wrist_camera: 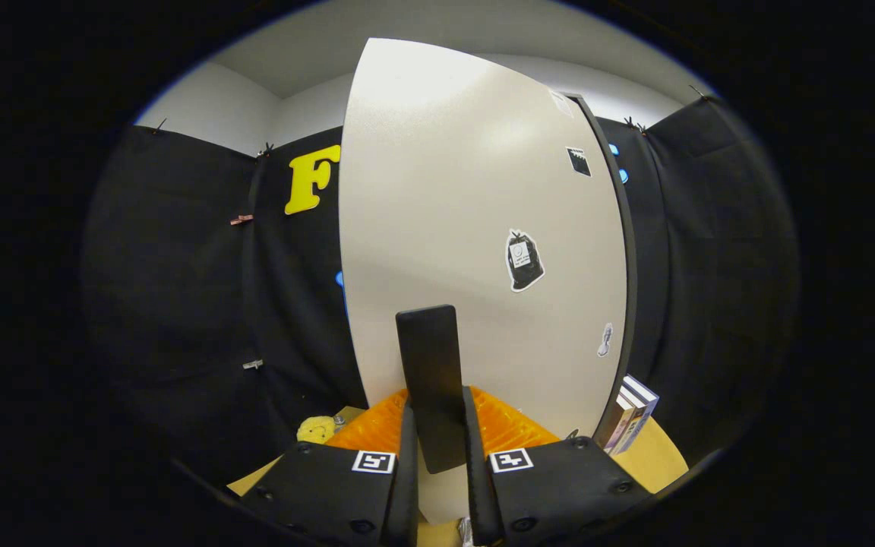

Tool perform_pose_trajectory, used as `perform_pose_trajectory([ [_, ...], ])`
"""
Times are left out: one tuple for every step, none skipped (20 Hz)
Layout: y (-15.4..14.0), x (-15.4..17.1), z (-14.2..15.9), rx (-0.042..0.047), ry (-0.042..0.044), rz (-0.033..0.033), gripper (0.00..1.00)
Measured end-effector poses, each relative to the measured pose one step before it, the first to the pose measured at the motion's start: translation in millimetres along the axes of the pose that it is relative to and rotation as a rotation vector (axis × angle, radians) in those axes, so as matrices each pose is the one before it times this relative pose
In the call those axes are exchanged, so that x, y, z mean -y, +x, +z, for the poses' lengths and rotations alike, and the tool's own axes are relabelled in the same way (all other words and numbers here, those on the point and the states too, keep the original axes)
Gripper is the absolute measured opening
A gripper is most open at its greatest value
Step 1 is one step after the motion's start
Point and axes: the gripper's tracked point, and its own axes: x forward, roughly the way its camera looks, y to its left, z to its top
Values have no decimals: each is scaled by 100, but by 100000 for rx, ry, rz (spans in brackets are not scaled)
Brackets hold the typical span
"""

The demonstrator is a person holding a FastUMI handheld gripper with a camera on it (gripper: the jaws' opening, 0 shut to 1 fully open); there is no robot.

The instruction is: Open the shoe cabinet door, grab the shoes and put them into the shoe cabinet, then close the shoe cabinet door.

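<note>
Claw (437,425) clamps the one dark handle (430,365) on the single cabinet door (475,197).

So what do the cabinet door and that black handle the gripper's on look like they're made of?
Cabinet door: likely laminated or painted board, pale, faintly textured, soft sheen from the light, stickers on it. Handle: matte black flat bar, plastic or coated metal; can't tell which. The gripper is shut on the handle.

A stack of books (632,412) stands upright well beyond the jaws and off to their right, on a tan tabletop (661,460). A small yellow plush thing (317,429) lies on it left of the jaws.
</note>
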Motion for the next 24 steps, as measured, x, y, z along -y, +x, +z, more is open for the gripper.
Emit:
perform_pose_trajectory([
  [-258, 299, 65, 2, 572, 552, 30],
  [-291, 219, -23, -18, 439, 503, 30],
  [-425, 178, 51, -221, 291, 728, 30],
  [-349, 151, -2, -299, 85, 658, 30],
  [-417, 186, -41, -70, 13, 526, 30],
  [-456, 180, 32, 107, -188, 460, 30],
  [-360, 169, 24, 30, -416, 375, 30],
  [-323, 298, -22, 83, -550, 134, 30],
  [-151, 303, 84, 111, -625, 43, 30],
  [-185, 214, -53, -108, -442, -127, 30],
  [-161, 243, 17, -206, -256, -259, 30],
  [-219, 326, 56, -170, -5, -384, 30],
  [-443, 268, -52, -271, 270, -376, 30],
  [-332, 298, -81, -300, 354, -305, 30],
  [-318, 264, -20, -328, 418, -349, 30],
  [-328, 236, -15, -197, 449, -368, 30],
  [-162, 171, -65, -205, 421, -330, 30],
  [-381, 211, -81, -224, 88, -297, 30],
  [-309, 256, -29, -105, 27, -215, 30],
  [-290, 235, -39, -30, -181, -234, 30],
  [-257, 306, -32, 78, -261, -566, 30],
  [-325, 371, -47, -81, 11, -1014, 30],
  [-177, 368, -23, -51, 389, -1449, 30],
  [-287, 426, -31, -105, 631, -1429, 30],
])
